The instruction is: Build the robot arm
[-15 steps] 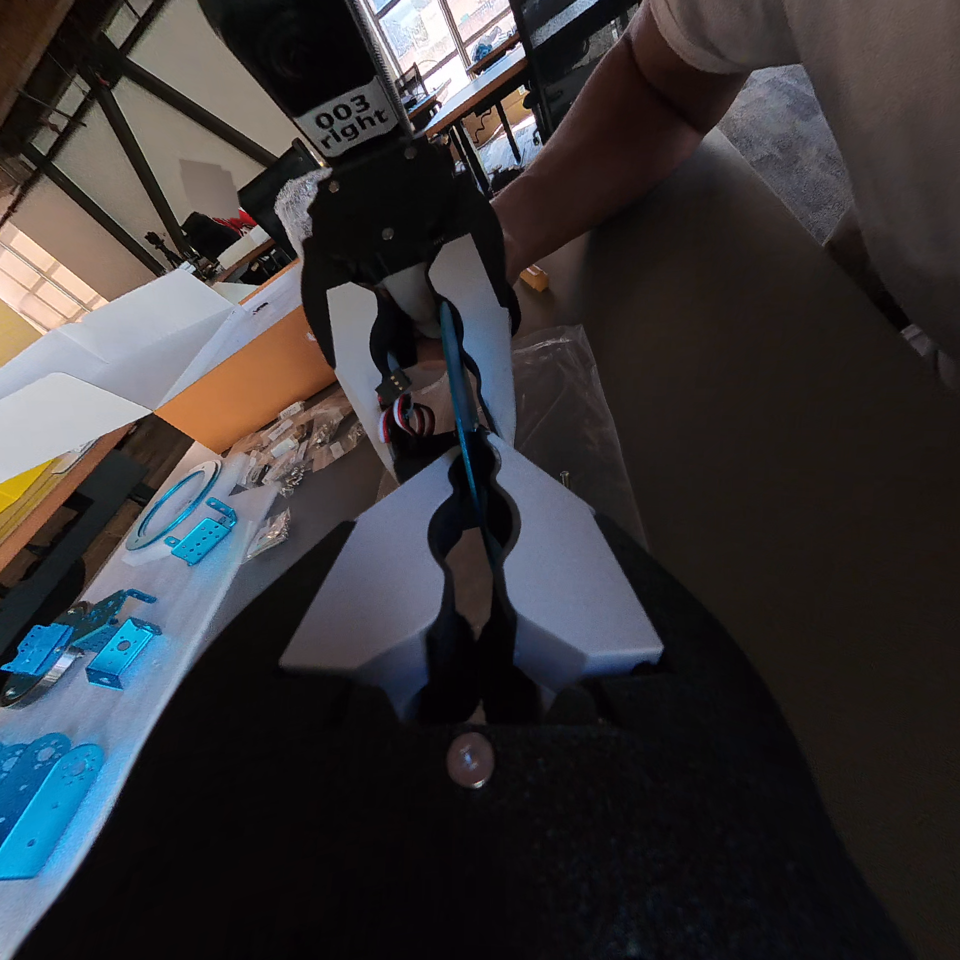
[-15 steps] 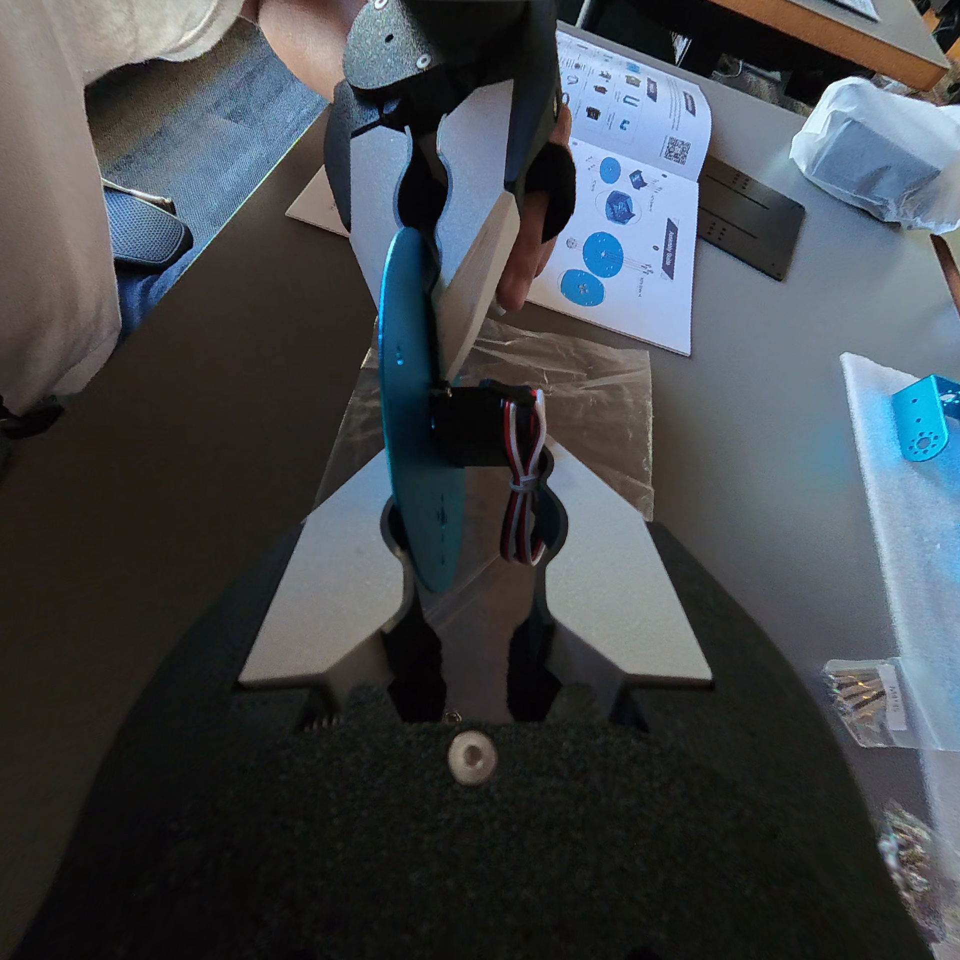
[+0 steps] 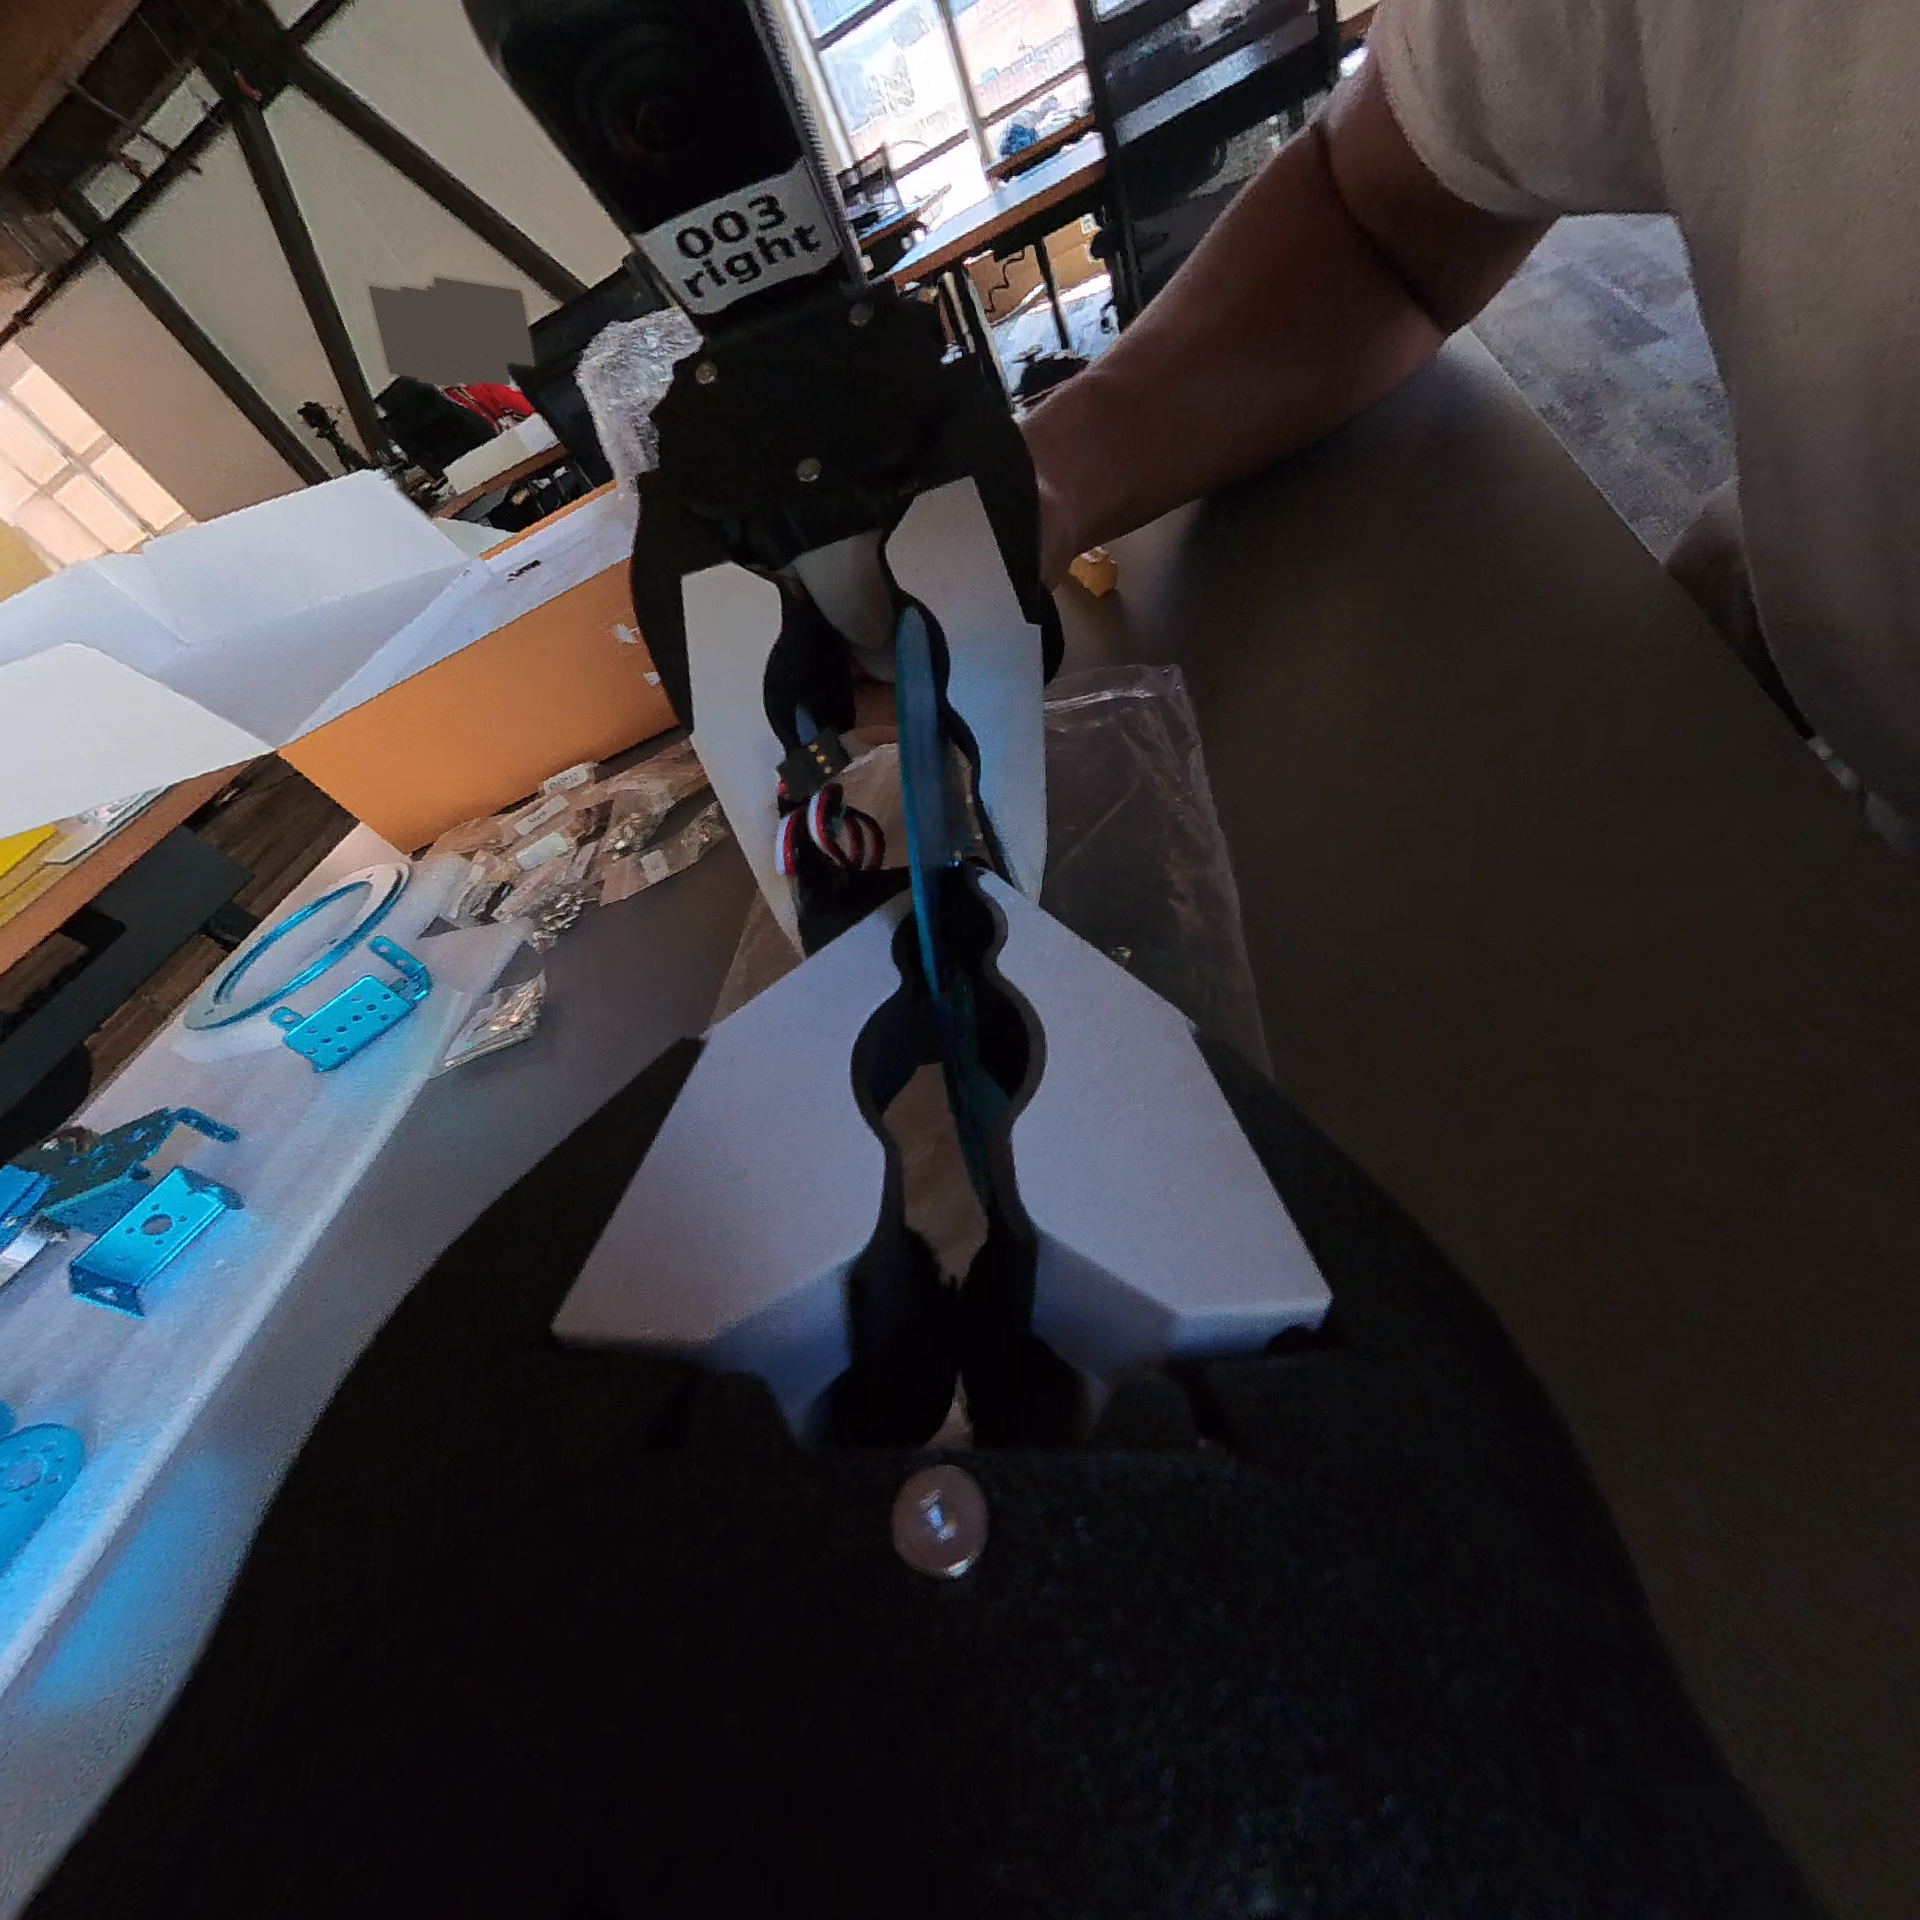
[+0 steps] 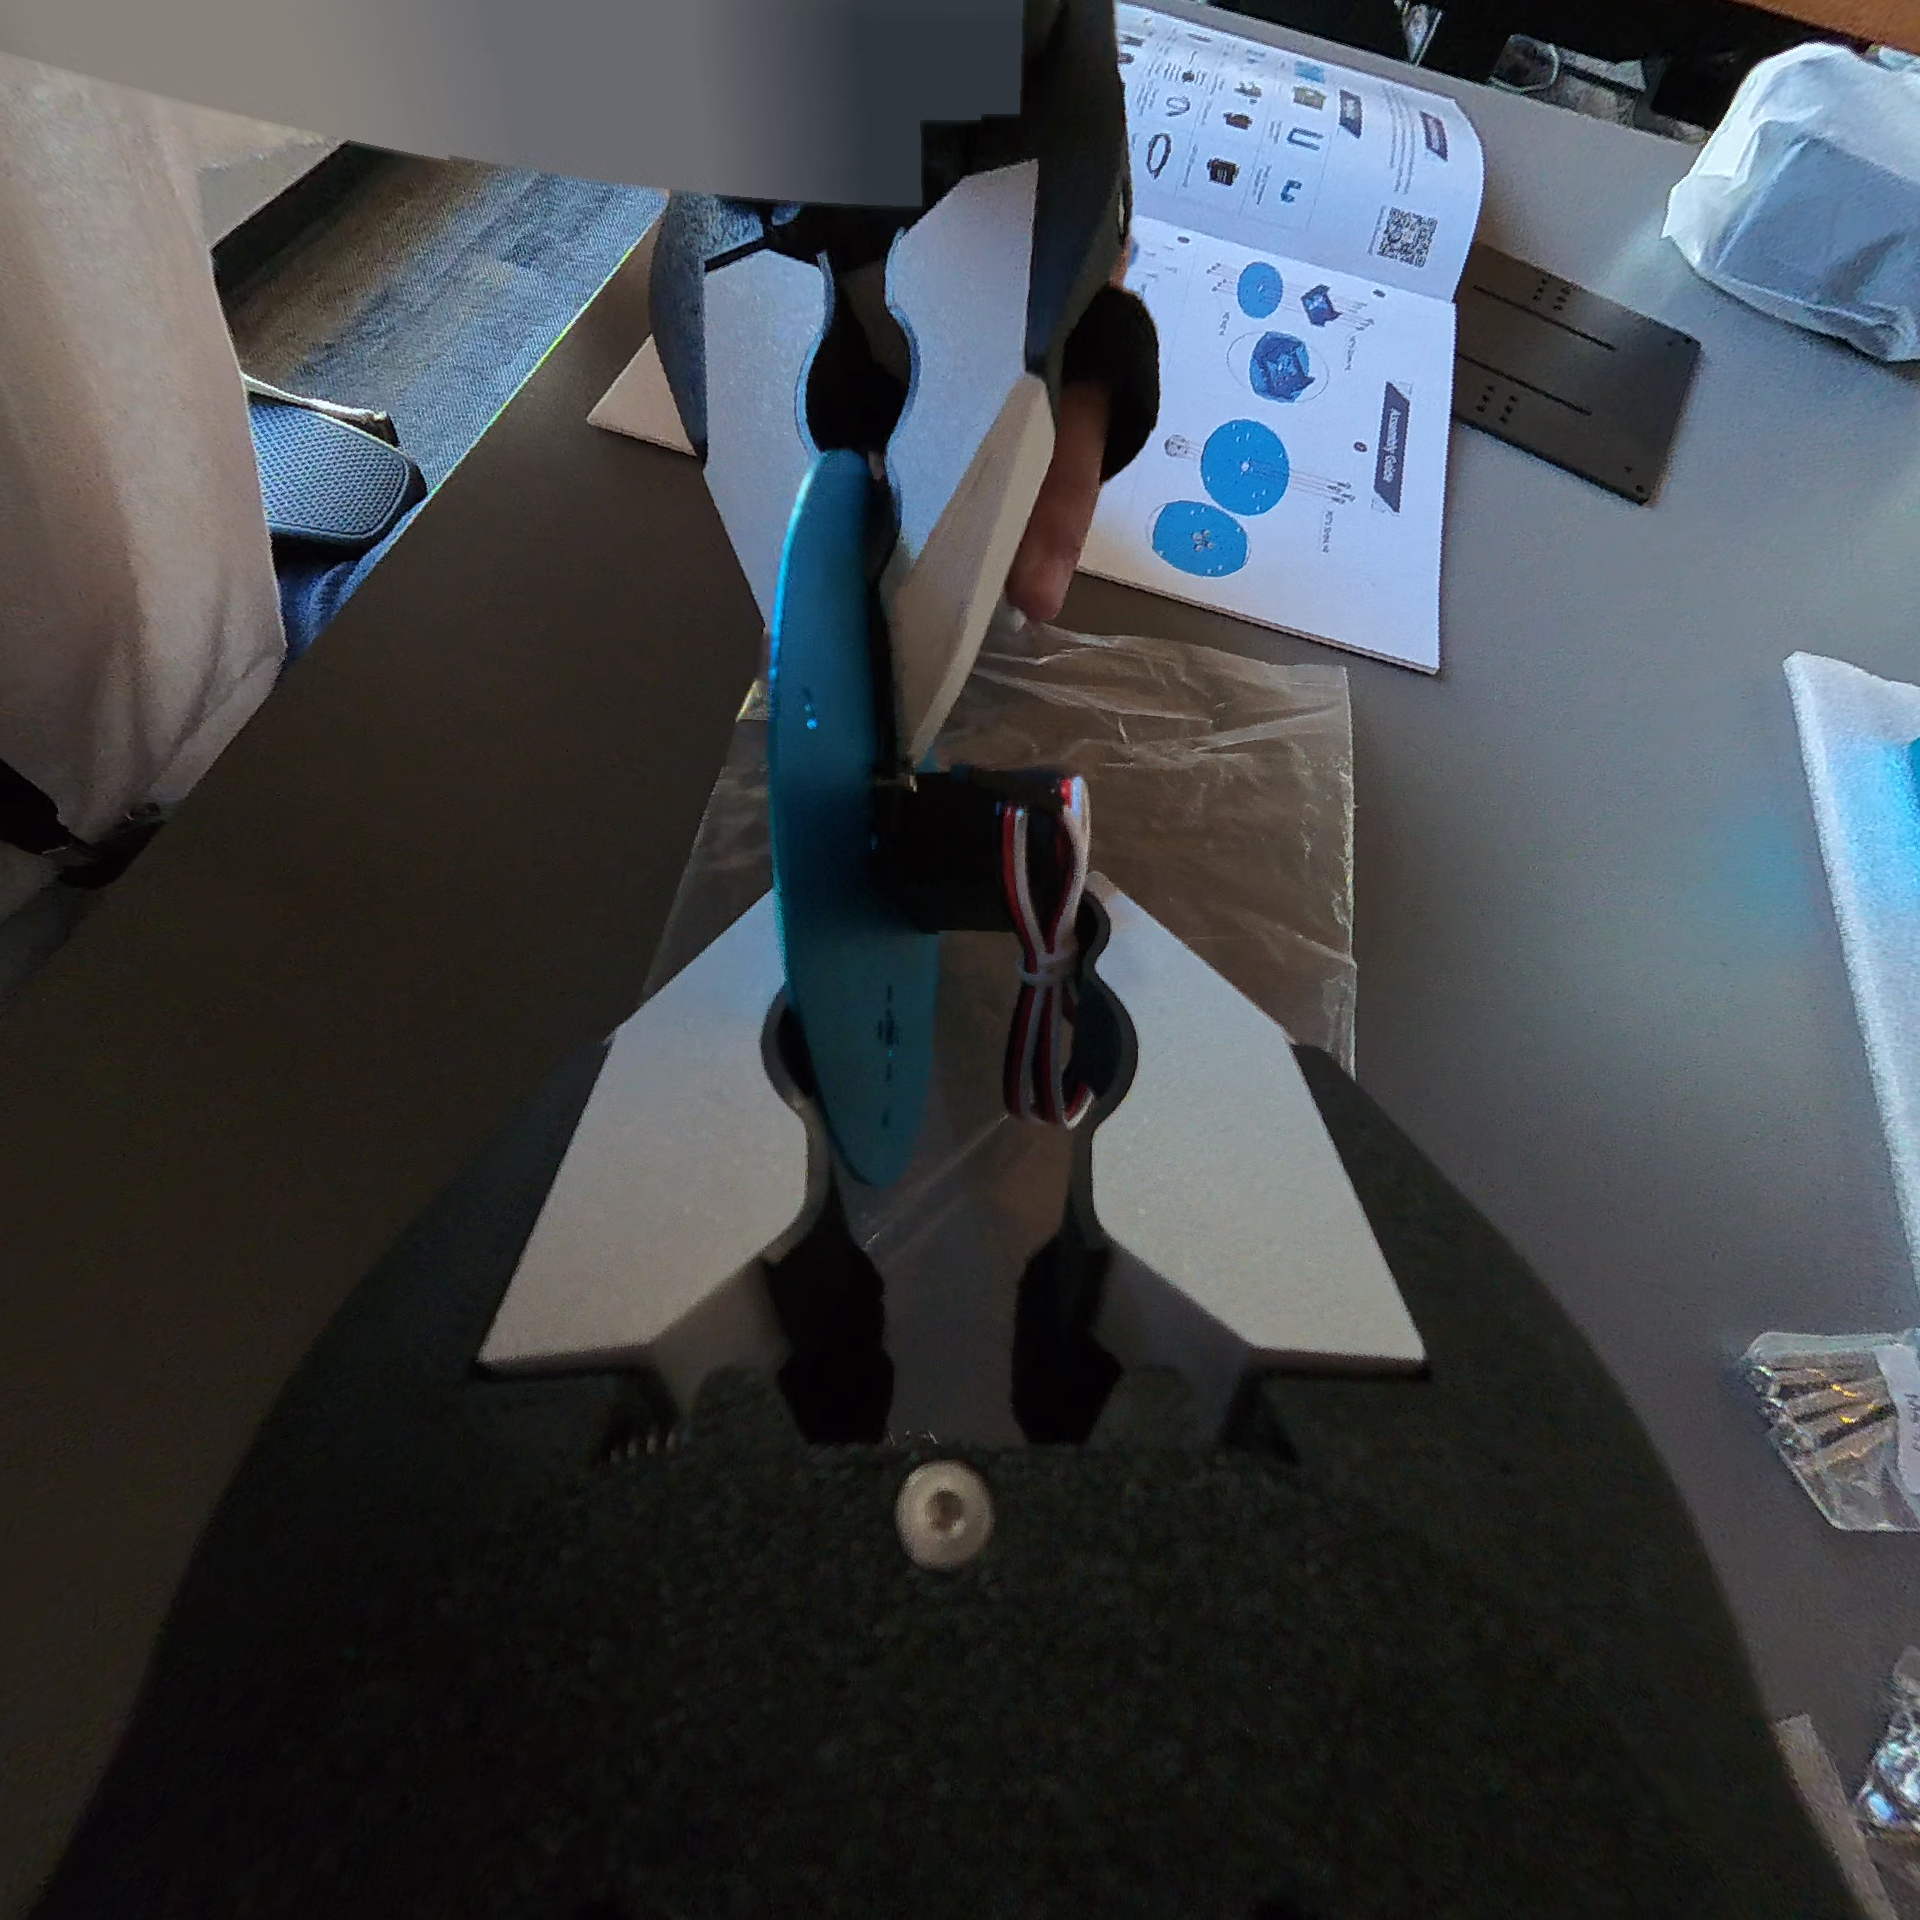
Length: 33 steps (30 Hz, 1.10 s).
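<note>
At the centre of both views we see a blue metal disc (image 4: 831, 862) standing on edge above the desk (image 4: 1558, 831), with a black servo motor (image 4: 940, 852) fixed to its right face and a bundled red, white and black cable (image 4: 1049, 997) hanging from it. Our left gripper (image 3: 951, 997) is closed on the disc's edge, the thin blue rim pinched between its white fingers (image 3: 1122, 1122) in the middle of the left wrist view. Our right gripper (image 4: 935, 1039) has its jaws parted around the lower part of the disc; the disc lies against its left finger (image 4: 675, 1164), while the cable hangs just inside the other, so it is open rather than clamped. In the right wrist view the left gripper comes down from the top centre onto the disc's upper edge. Under the disc a clear plastic bag (image 4: 1195, 790) lies flat on the desk, and beyond it, at upper right, an open instruction booklet (image 4: 1330, 416) and a black perforated plate (image 4: 1579, 384). At the left of the left wrist view, blue brackets (image 3: 353, 1013) and a blue ring (image 3: 301, 940) rest on white foam (image 3: 260, 1195), with small bags of screws (image 3: 582, 862) beyond and an orange box (image 3: 468, 707) behind them.
</note>
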### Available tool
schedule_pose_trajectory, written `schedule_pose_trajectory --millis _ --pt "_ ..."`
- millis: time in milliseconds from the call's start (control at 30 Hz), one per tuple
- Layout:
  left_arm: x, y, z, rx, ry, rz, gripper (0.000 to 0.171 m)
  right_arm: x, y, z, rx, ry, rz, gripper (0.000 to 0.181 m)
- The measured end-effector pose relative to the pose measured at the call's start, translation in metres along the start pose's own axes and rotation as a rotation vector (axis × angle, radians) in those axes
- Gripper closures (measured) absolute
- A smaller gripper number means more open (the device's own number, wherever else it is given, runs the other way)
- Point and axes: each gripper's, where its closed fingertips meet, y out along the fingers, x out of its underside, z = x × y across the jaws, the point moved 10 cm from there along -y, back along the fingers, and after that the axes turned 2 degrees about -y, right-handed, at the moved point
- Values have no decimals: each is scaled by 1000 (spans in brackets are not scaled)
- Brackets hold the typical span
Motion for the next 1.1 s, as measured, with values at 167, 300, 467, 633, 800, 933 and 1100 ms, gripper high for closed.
schedule_pose_trajectory --millis 167,300,467,633,800,933,1100 --pt "-1 0 -1 -60 -3 -15 151 -2 2 2 -6 13 -9 138" --pt "-2 2 1 -3 -72 -25 162 -5 3 -1 11 -18 -31 139" --pt "-2 2 -1 -19 -98 -40 162 -5 3 0 35 -28 -41 139" --pt "-3 2 -2 -29 -120 -53 163 -4 3 0 44 -32 -38 139" --pt "-5 1 0 -48 -124 -71 163 -4 4 -1 53 -37 -32 139" --pt "-6 1 3 -80 -79 -82 163 -2 4 -1 56 -34 -22 139" --pt "-8 3 6 -110 -69 -106 163 -2 3 -1 61 -39 -22 139"
